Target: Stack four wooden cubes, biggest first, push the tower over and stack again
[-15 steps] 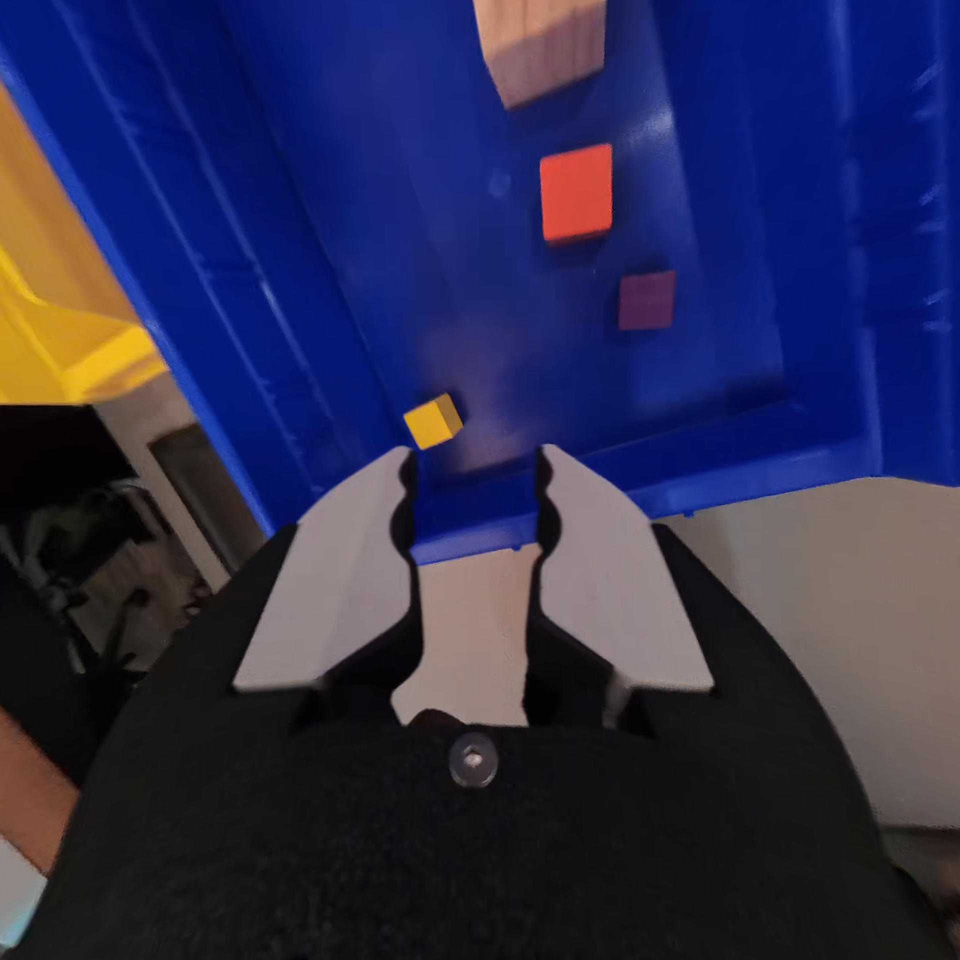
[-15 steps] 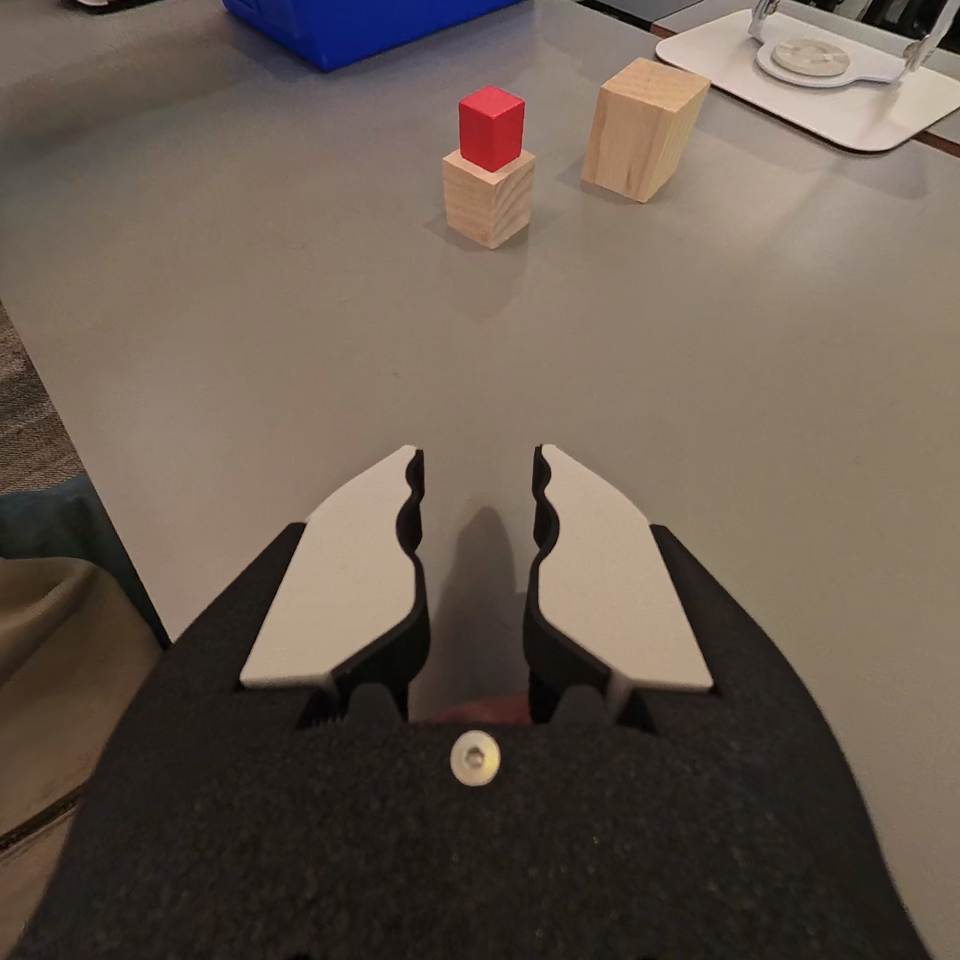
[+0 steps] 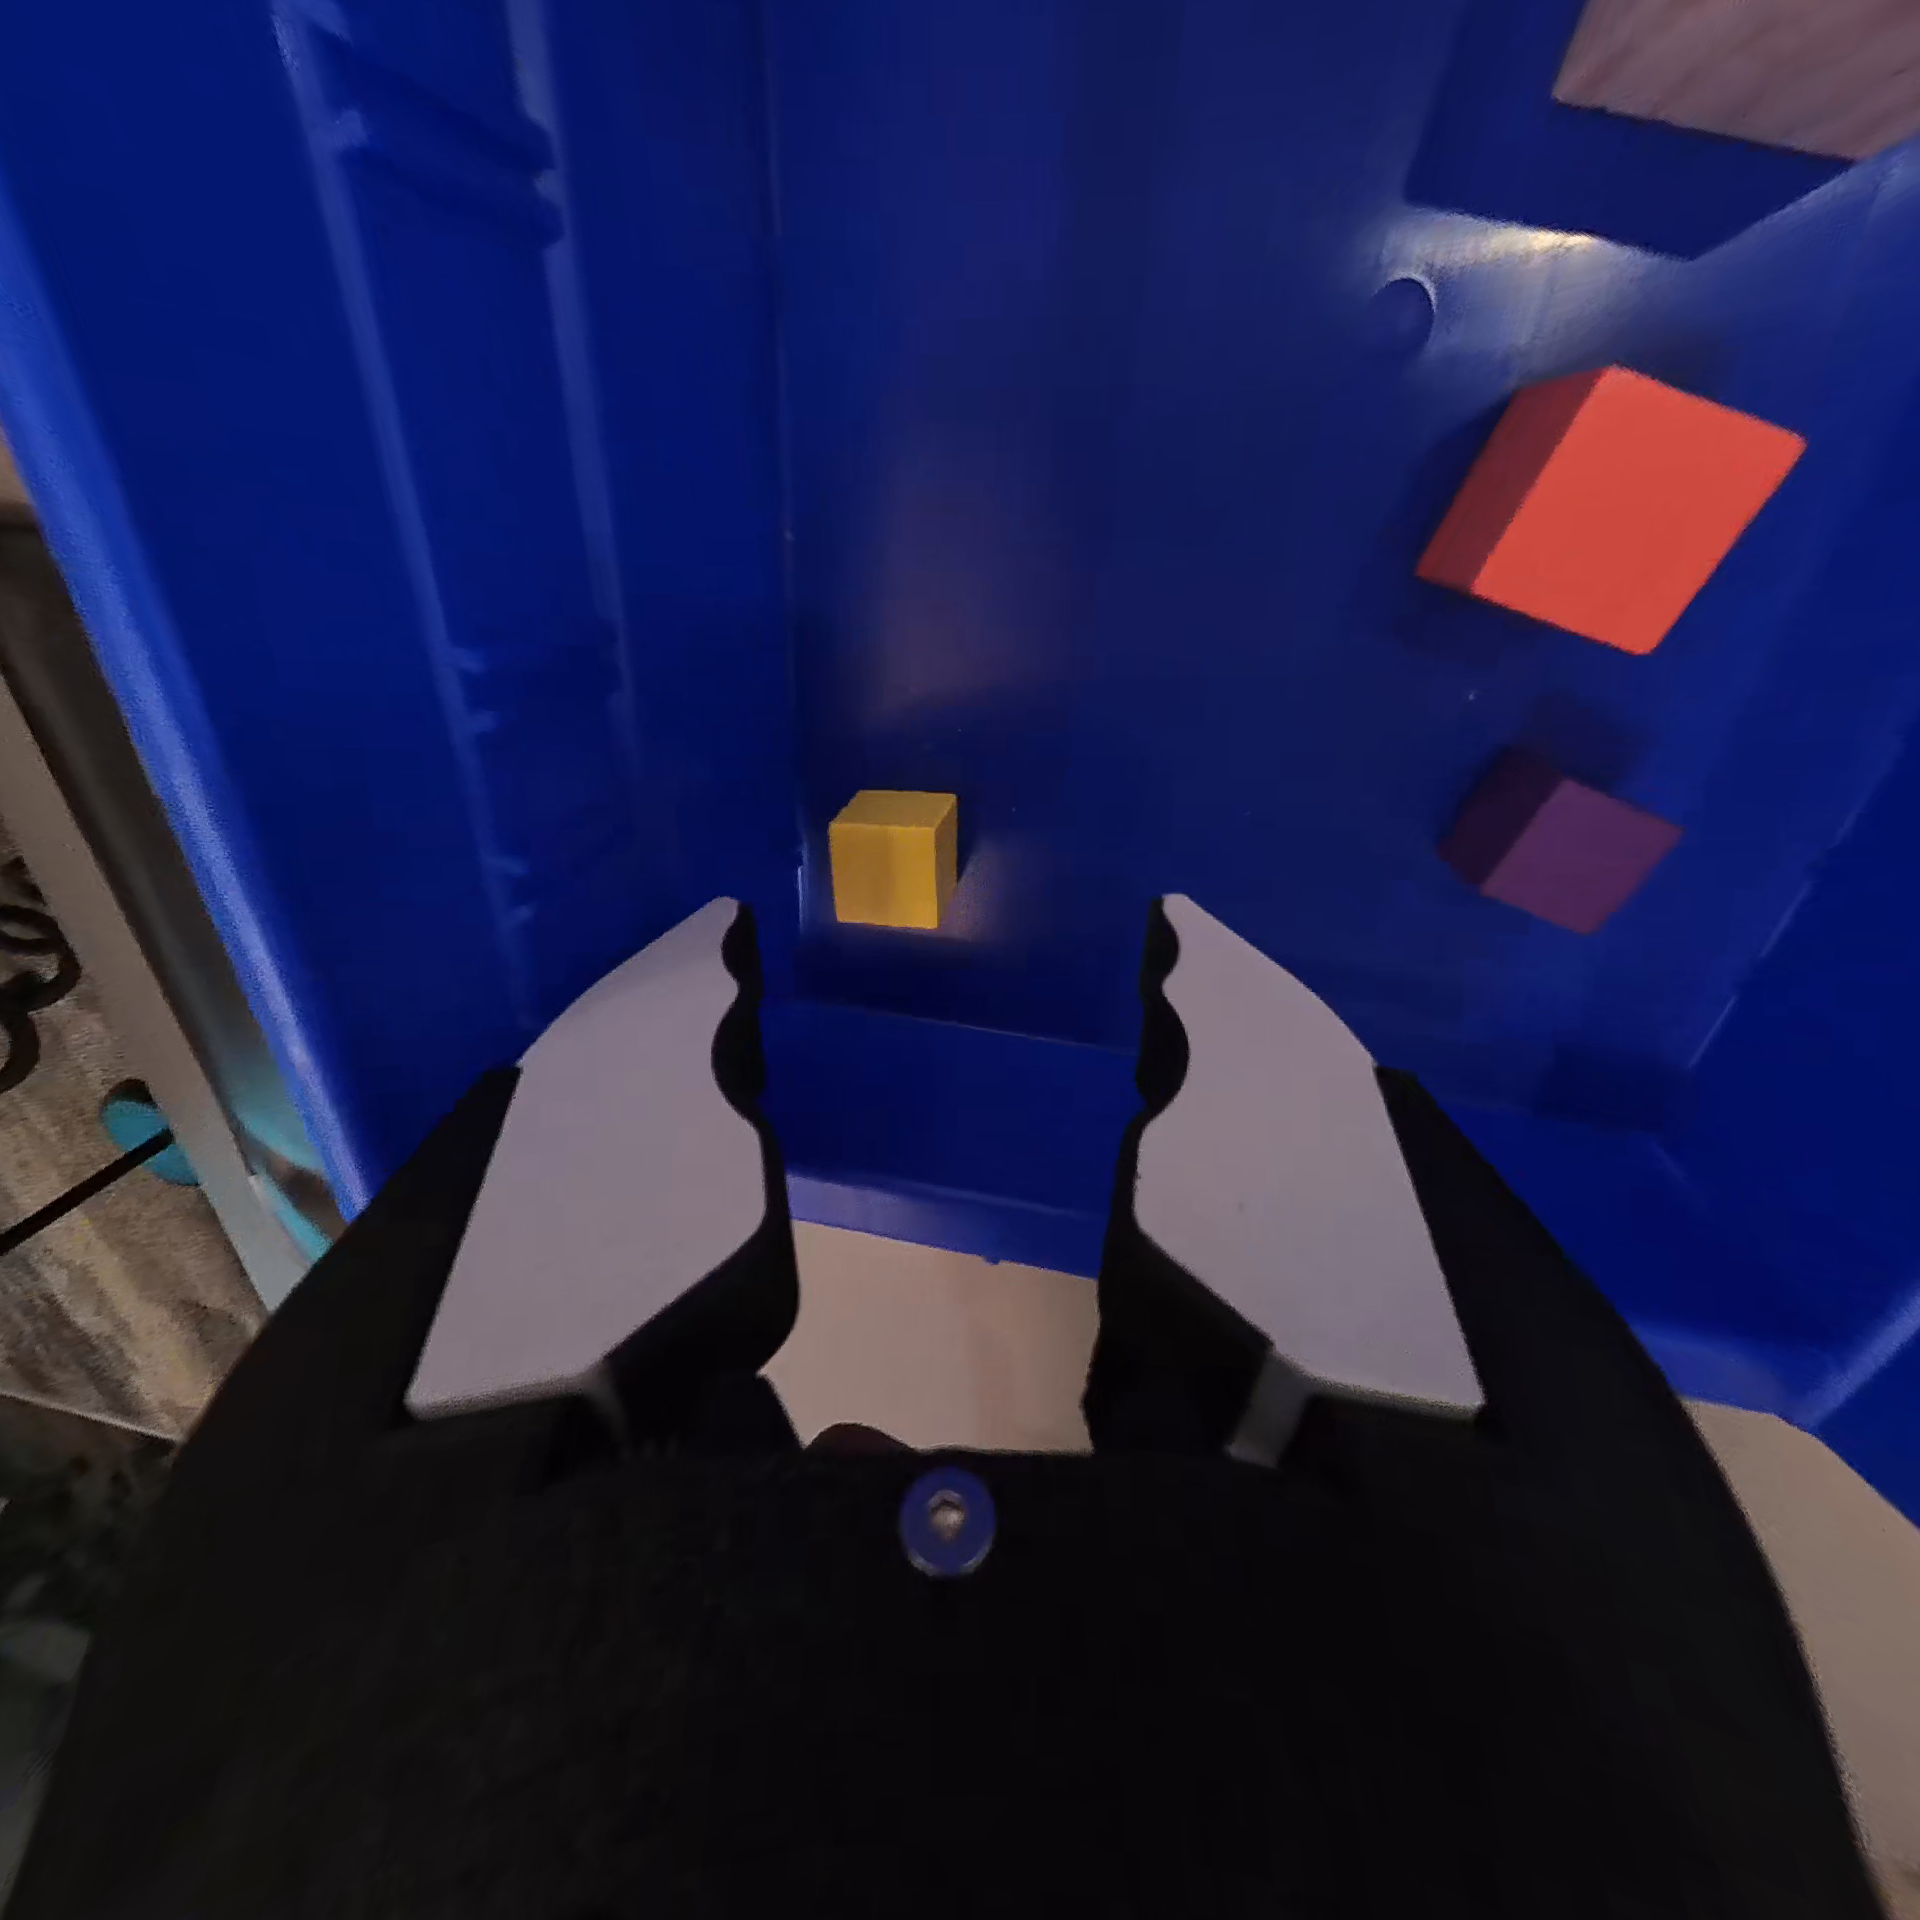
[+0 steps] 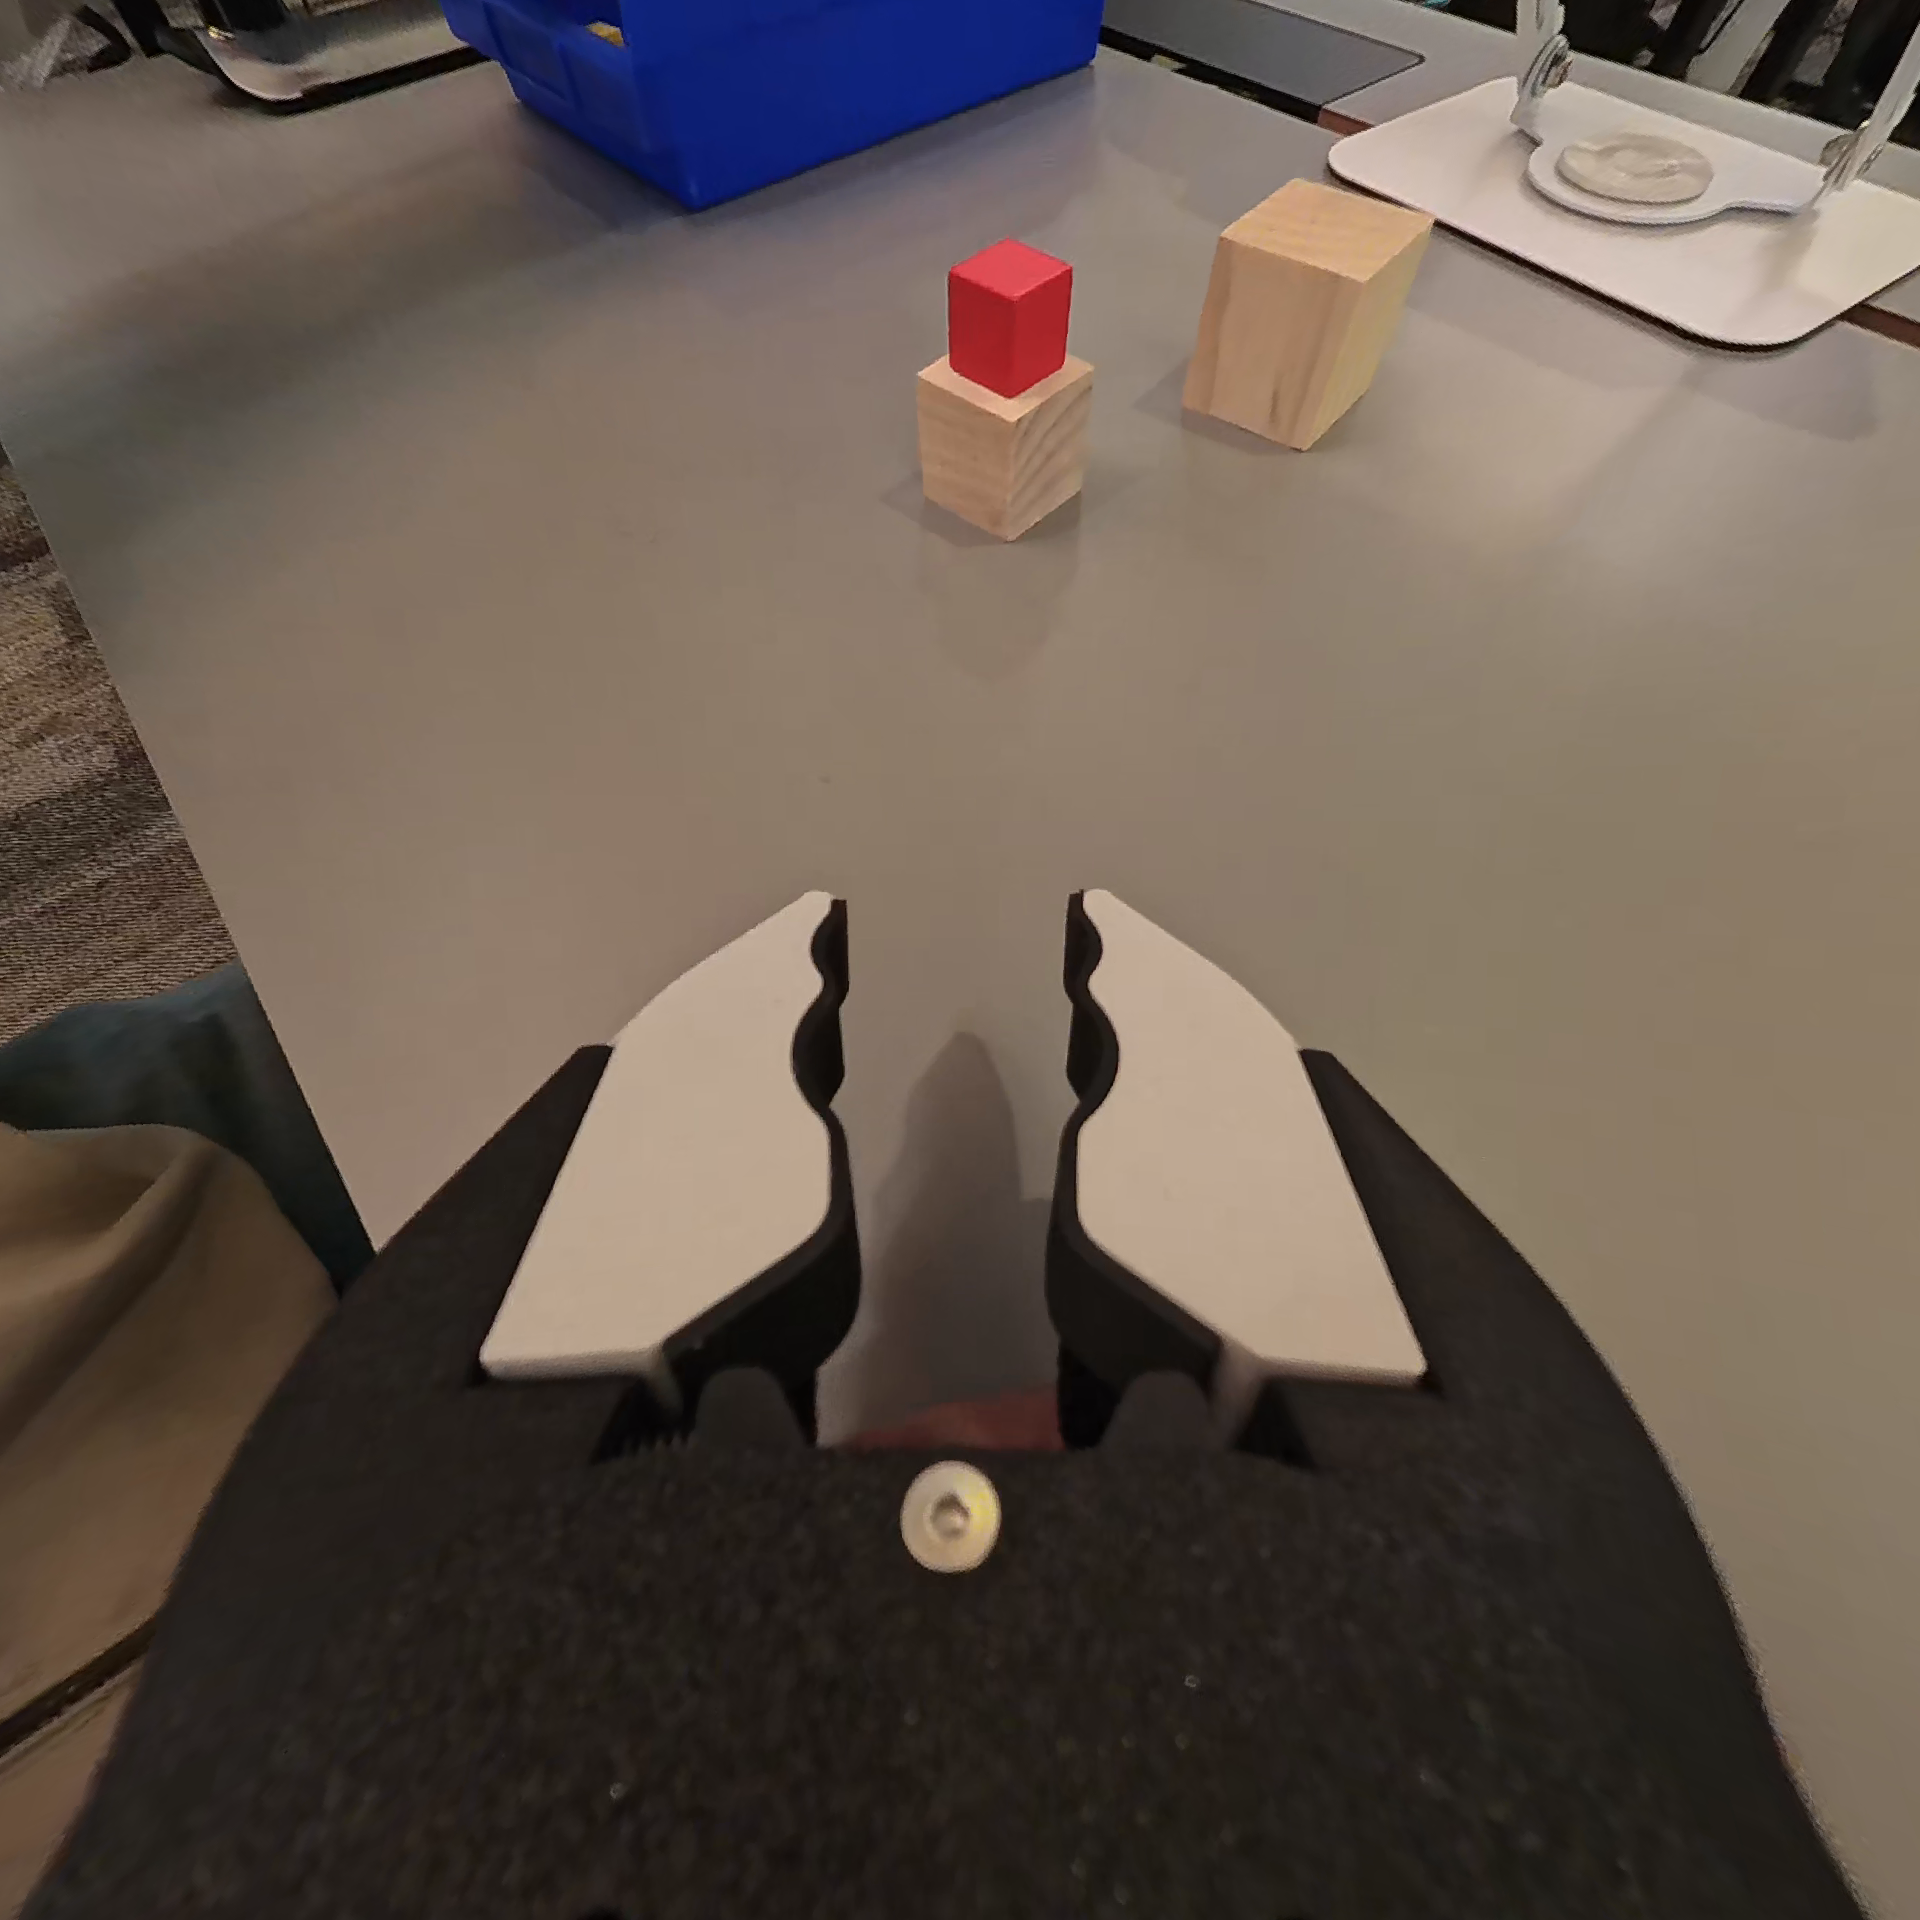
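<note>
The left tool (image 3: 943,920) hangs inside the deep blue plastic bin (image 3: 644,436), its two grey fingers spread wide with nothing between them, aimed down at the small yellow wooden cube (image 3: 891,858) that sits on the bin floor close against one wall, near a corner. Farther right on the same floor lie a larger orange-red cube (image 3: 1610,509) and a small purple cube (image 3: 1558,840), well apart from the yellow one, and the pale edge of a plain wooden block (image 3: 1745,73) shows at the top corner. In the right wrist view, the right tool (image 4: 956,914) hovers low over the grey tabletop (image 4: 1455,779), fingers parted and empty, pointing toward a short stack: a small red cube (image 4: 1008,314) resting on a medium plain-wood cube (image 4: 1004,447). Just to the right of that stack stands a bigger plain-wood cube (image 4: 1307,312), on the tabletop by itself, apart from the pair. The step in hand looks like fetching another cube from the bin, most likely the yellow one, for the top of the tower. The next move calls for bringing the open fingers down either side of the yellow cube, and since it lies so near the wall, one finger will need room on that side or the cube may be nudged rather than caught. It also seems the biggest block is not at the base, so the order may need putting right.
</note>
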`<state>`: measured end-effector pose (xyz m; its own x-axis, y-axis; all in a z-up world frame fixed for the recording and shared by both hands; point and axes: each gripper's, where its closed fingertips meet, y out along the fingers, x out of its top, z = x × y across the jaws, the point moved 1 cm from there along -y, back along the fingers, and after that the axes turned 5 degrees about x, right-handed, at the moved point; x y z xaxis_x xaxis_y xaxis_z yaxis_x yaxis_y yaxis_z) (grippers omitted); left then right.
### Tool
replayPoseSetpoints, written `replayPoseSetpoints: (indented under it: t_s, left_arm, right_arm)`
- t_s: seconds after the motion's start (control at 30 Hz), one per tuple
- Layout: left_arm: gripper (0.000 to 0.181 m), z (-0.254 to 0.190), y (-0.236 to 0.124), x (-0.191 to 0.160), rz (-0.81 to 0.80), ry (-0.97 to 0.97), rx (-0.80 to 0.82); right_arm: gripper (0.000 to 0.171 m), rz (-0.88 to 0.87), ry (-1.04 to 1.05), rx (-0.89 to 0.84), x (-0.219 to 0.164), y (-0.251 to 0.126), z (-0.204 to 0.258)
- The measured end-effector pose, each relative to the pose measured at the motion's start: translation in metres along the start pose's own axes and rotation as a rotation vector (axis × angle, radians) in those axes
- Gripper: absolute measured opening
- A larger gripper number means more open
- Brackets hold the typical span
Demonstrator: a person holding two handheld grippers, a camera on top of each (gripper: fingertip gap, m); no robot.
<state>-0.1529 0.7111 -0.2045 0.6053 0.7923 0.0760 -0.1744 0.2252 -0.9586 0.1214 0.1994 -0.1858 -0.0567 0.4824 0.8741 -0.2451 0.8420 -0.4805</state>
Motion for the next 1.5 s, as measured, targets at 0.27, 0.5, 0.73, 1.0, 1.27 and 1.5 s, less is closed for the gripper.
replayPoseSetpoints:
  t_s: [0.27,0.5,0.73,1.0,1.27,1.5]
  left_arm:
    - [0.029,-0.026,0.016,0.006,0.005,-0.064,-0.168]
    - [0.028,-0.038,0.011,0.005,-0.03,0.038,-0.21]
    - [0.028,-0.065,-0.073,-0.019,-0.384,0.196,-0.281]
    - [0.028,-0.161,-0.163,-0.088,-0.712,0.32,-0.621]
    - [0.028,-0.312,-0.149,-0.094,-0.662,0.542,-0.681]
    - [0.028,-0.363,-0.144,-0.105,-0.663,0.602,-0.708]
  right_arm:
    - [0.04,0.002,-0.003,0.007,-0.001,0.0,0.001]
    - [0.04,-0.007,-0.004,-0.007,0.003,-0.005,-0.002]
    - [0.04,-0.006,-0.017,-0.023,0.005,-0.007,-0.001]
    - [0.04,0.02,-0.041,-0.039,0.003,-0.002,0.001]
    - [0.04,0.019,-0.078,-0.046,0.009,-0.003,0.006]
    - [0.04,0.014,-0.073,-0.045,0.007,-0.007,0.006]
